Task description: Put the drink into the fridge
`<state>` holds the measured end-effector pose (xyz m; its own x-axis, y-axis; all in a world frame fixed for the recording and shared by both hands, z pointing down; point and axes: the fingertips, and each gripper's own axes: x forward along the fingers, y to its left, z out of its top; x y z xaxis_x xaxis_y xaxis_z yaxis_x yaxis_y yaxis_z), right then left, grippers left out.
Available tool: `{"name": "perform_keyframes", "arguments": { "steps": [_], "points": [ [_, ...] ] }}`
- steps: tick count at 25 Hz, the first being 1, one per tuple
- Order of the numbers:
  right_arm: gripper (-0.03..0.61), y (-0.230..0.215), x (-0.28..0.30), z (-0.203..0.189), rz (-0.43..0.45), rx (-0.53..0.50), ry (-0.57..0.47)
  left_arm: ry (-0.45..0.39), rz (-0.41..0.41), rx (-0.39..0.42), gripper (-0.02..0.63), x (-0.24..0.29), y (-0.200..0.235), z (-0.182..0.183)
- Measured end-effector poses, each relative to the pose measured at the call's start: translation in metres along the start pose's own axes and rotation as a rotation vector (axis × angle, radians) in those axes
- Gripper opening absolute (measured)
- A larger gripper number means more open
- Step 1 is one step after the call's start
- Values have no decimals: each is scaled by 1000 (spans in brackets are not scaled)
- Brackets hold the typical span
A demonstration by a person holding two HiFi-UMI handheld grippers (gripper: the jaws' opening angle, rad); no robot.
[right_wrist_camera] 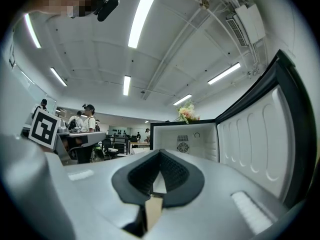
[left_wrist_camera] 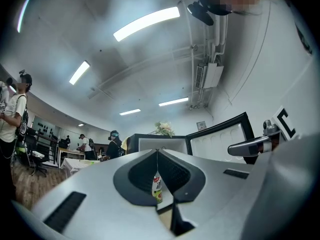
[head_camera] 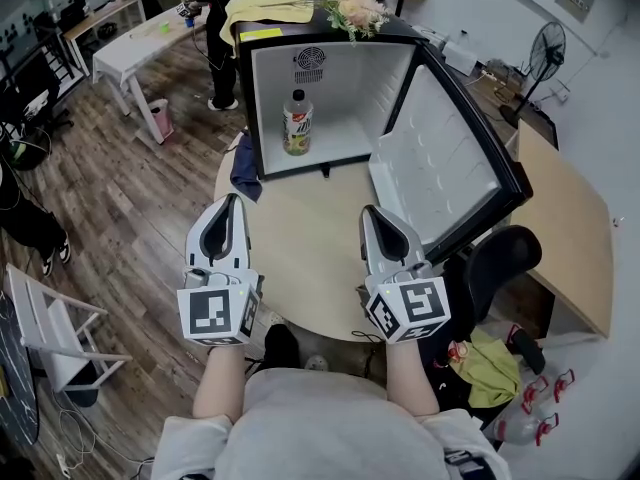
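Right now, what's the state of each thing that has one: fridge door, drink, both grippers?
fridge door: wide open.
drink: upright inside the fridge.
left gripper: shut, empty.
right gripper: shut, empty.

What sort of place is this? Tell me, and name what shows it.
Probably an open-plan office or lab workroom: long white desks with people standing by them, a pedestal fan, and strip lights on an exposed ceiling.
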<state>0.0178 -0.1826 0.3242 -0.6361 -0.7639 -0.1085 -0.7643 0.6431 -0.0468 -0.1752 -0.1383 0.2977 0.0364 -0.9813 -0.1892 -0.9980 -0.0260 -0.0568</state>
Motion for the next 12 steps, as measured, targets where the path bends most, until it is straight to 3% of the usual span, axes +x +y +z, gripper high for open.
{"name": "perform_keyframes", "arguments": {
  "steps": [12],
  "points": [
    [11,3,-16,2,9,5,-10,-11,15,-6,9,-17,-7,2]
  ]
}}
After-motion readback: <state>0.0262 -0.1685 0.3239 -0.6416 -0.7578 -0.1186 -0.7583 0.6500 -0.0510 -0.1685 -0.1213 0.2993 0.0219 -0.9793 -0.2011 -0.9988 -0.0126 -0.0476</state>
